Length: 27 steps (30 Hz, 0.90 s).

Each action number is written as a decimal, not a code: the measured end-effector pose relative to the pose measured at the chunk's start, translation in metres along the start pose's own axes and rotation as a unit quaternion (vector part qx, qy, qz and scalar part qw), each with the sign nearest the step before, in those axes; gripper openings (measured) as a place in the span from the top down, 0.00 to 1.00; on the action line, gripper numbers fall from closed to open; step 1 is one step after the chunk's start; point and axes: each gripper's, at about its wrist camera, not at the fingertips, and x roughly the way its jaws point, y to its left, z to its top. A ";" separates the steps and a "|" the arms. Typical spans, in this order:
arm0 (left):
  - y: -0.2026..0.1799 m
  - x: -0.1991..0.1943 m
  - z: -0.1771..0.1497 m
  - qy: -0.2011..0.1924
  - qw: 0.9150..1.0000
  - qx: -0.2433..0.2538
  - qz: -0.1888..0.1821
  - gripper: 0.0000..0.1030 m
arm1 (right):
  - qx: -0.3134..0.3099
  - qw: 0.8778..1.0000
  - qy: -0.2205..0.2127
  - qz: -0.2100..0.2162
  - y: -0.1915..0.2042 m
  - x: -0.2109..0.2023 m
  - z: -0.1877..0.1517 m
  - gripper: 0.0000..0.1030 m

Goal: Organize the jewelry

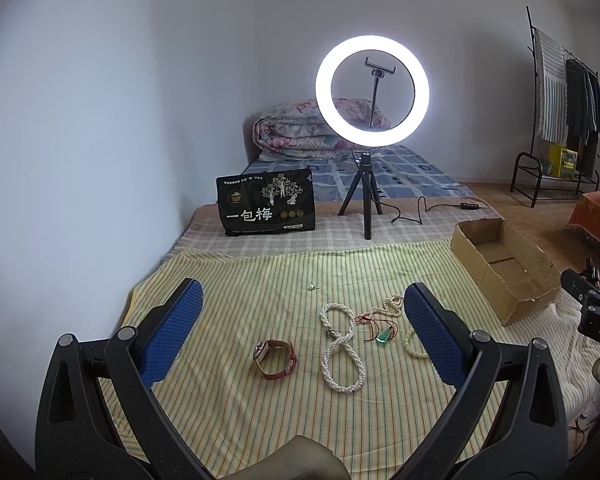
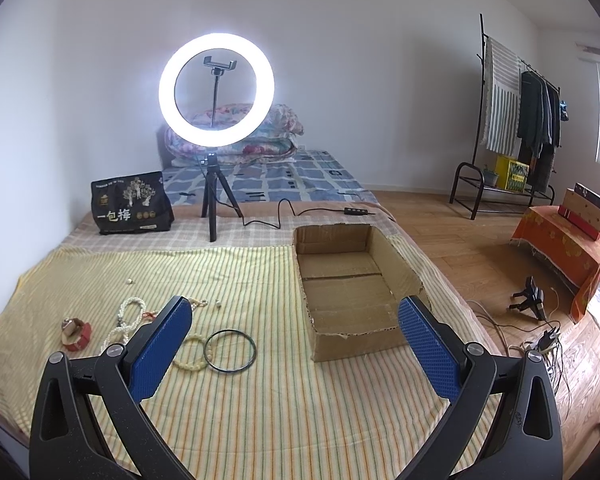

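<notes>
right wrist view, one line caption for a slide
Open right gripper hovers over striped cloth between a dark bangle and an empty cardboard box.

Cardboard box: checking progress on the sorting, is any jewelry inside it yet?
No, the cardboard box shows only its bare floor in the right wrist view.

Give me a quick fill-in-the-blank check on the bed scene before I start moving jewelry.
1. The cardboard box on the striped cloth currently holds ____ jewelry.
2. The dark bangle lies flat, touching a ____ bead bracelet.
3. The watch has a ____ strap.
4. The jaws of both the left gripper and right gripper stand ____.

Missing words: no; pale; red-brown; open
</notes>
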 end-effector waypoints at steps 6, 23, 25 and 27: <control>0.008 0.008 -0.001 0.007 1.000 0.003 0.006 0.01 | -0.005 1.000 0.003 0.002 0.003 0.003 0.000 0.01; 0.047 0.058 -0.023 0.093 0.996 0.008 -0.017 0.01 | -0.125 0.983 0.072 0.112 0.037 0.058 -0.021 0.01; 0.047 0.065 -0.028 0.104 0.994 0.003 -0.033 0.05 | -0.136 0.980 0.086 0.115 0.039 0.069 -0.022 0.01; 0.045 0.073 -0.031 0.120 0.992 0.000 -0.049 0.13 | -0.152 0.977 0.099 0.113 0.042 0.080 -0.023 0.01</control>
